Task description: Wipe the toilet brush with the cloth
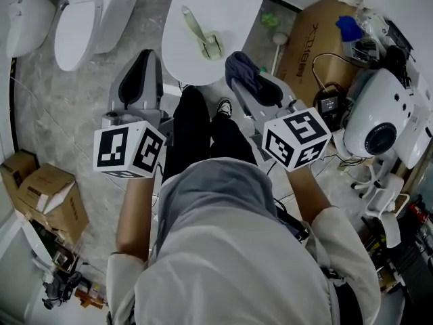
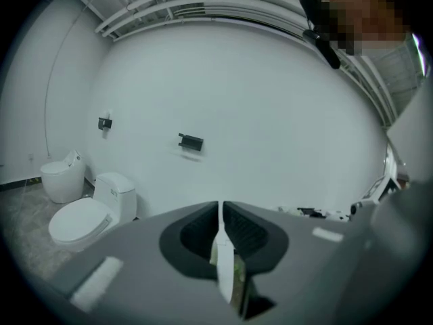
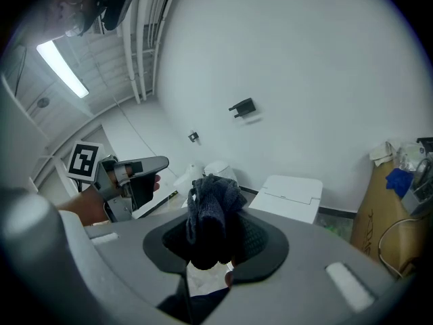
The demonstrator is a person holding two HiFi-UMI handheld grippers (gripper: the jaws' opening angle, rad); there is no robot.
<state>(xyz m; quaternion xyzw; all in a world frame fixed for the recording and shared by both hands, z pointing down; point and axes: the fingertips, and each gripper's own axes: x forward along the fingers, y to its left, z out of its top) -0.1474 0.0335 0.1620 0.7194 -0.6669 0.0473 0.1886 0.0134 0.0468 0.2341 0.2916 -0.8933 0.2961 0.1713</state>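
The person is standing in front of a white toilet (image 1: 233,19) whose lid is down. The toilet brush (image 1: 201,34) is lying on top of this closed lid, its head end toward the person and its handle pointing away. It is touching neither gripper.

The right gripper (image 3: 216,232) is pinching a dark blue cloth (image 3: 211,202) between its jaws. The cloth is sticking up above the jaws in a bunched fold. In the head view this gripper is hovering just beside the near right edge of the lid, near the brush but apart from it.

The left gripper (image 2: 221,215) is holding its jaws pressed almost together, with only a thin slit between the pads and nothing gripped. It is hanging to the left of the toilet, above the floor.

On the right, an open cardboard box (image 1: 308,42) is leaning, and a blue object (image 1: 348,27) is sitting at its upper end; I cannot tell if it is inside. On the left, two smaller cardboard boxes (image 1: 47,191) are standing closed, so their contents are not showing.
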